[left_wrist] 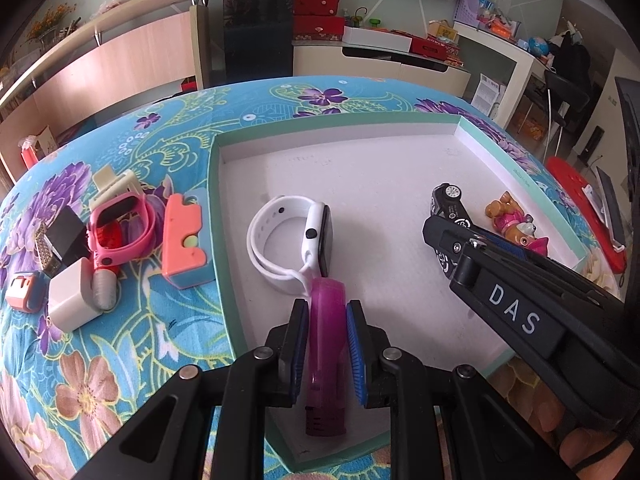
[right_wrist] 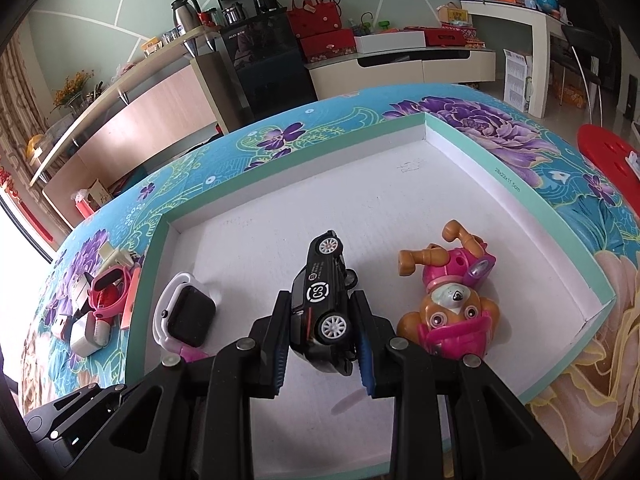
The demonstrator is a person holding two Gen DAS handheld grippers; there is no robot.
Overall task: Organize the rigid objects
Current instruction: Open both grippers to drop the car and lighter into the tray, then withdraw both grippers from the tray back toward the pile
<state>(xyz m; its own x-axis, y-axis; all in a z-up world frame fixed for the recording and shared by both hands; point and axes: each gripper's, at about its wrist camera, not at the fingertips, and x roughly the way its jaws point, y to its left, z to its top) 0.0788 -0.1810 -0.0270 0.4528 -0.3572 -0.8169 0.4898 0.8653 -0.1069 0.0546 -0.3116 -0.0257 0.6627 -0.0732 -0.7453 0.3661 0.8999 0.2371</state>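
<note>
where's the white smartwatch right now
The white smartwatch stands on edge on the floor of the white box, near its left wall, just ahead of the purple item in the left claw.

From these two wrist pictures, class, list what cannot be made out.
- Left wrist view: the translucent purple plastic object, its near end hidden between the left tongs.
- Left wrist view: the black toy car, mostly behind the right tongs.
- Right wrist view: small print on the teal cardboard box's rim, too small.

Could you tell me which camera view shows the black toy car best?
The right wrist view: the black toy car lies on its side, whole and near. The left wrist view shows only its front end, the rest hidden behind the right tool.
</note>
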